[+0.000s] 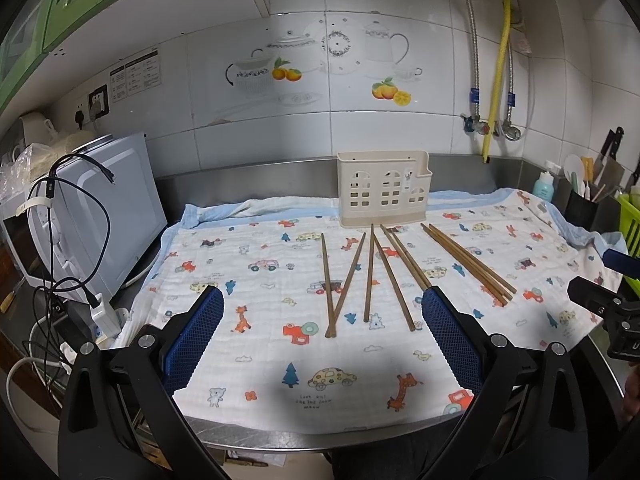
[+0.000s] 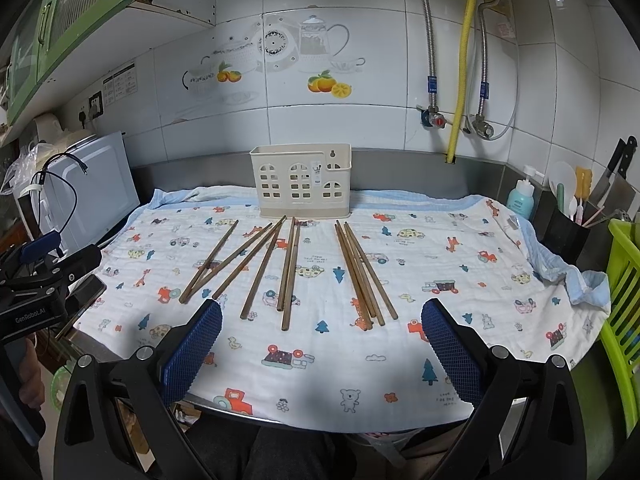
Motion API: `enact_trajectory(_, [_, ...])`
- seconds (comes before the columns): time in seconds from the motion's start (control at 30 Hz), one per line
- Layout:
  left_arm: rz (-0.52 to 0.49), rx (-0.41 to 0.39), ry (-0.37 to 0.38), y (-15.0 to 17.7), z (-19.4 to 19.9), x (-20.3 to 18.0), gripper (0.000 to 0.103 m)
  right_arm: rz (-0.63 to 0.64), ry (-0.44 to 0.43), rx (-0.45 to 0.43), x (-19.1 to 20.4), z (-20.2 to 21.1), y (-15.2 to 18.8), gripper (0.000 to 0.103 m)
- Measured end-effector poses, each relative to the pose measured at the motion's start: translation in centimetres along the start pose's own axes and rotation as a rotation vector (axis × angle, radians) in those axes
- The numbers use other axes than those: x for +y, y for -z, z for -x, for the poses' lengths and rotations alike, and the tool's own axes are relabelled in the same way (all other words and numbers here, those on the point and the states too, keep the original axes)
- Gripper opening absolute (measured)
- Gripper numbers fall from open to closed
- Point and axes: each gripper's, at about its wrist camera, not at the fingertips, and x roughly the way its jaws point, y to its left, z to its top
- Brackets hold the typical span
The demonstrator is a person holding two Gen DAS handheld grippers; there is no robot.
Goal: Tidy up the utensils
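Wooden chopsticks (image 2: 288, 268) scattered lengthwise on a printed muslin cloth (image 2: 460, 320), just in front of a cream slotted utensil holder (image 2: 301, 179) standing upright against the steel backsplash. Loose fan of crossed sticks to the left, a pair in the middle, a tight bundle (image 2: 364, 276) to the right. None in the holder yet, as far as visible.

Left gripper (image 1: 322, 312) spread wide, nothing between the blue pads, hovering over the near edge of the cloth. Right gripper (image 2: 321, 320) likewise spread wide and empty.

Likely handling: light, stiff, thin, prone to rolling or pivoting when pinched off-centre; soft cloth beneath probably gives a little, helping pads get under. Best taken near mid-length or slightly toward the thicker end, one stick or one aligned pair at a time; crossed ones on the left probably need separating first.

Left wrist view alone shows the white appliance (image 1: 100, 216) with tangled cables close up, plus the right gripper's body at the frame's right edge. Right wrist view alone shows the green rack (image 2: 624, 300) and the black tool pot (image 2: 566, 236) clearly, and the left gripper's body at far left.
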Motion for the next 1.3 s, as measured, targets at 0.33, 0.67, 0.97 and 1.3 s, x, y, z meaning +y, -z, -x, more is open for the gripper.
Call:
enact_trajectory(0.33, [-0.002,0.001,0.002,-0.1,0.0,-0.1,0.098,0.003,-0.003,0.006,0.1,-0.4,0.2,0.097])
enact_trajectory(0.67, [-0.003,0.011,0.004,-0.3,-0.6,-0.3,0.098,0.001,-0.004,0.017,0.1,-1.1,0.2,0.097])
enact_trajectory(0.97, [0.003,0.031,0.013,-0.4,-2.4,-0.1,0.098,0.006,-0.010,0.038,-0.2,-2.4,-0.1,0.097])
enact_trajectory(1.3, [0.006,0.069,0.017,-0.7,-4.9,0.1,0.098,0.002,-0.008,0.064,-1.7,-4.6,-0.4,0.097])
